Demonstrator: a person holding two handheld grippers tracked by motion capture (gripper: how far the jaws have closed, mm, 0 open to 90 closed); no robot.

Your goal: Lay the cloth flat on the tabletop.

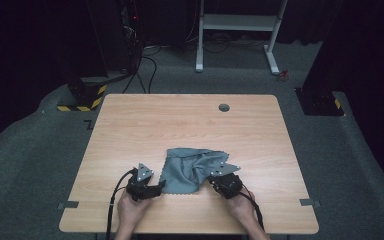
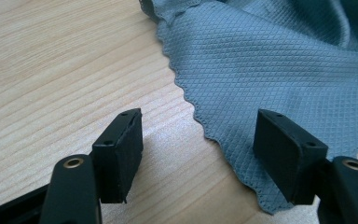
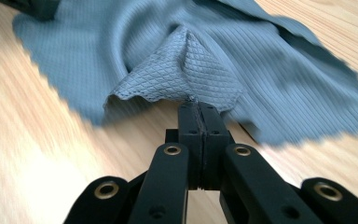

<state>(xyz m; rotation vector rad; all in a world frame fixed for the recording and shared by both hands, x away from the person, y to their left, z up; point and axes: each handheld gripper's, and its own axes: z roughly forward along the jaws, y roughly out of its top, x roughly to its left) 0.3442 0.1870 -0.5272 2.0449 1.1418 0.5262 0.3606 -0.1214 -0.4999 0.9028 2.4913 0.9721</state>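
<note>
Pinched tight, my right claw (image 3: 199,106) holds the soft, light grey cloth (image 3: 186,70) by its near corner; my left claw (image 2: 198,154) waits wide open.

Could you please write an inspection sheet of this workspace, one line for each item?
Surface: wooden table, with a round grommet hole near the far edge.
Job's things: one grey cloth, crumpled, lying near the person's side of the table.
Clutter: nothing seen on the table.
Grippers: left gripper open, jaws either side of the cloth's scalloped edge, not pressing it; right gripper shut on a lifted corner of the cloth.
Cables: one black cable trails from the left gripper; more cables lie on the floor behind the table.
Surroundings: grey carpet, a white desk frame, dark equipment stands.
</note>
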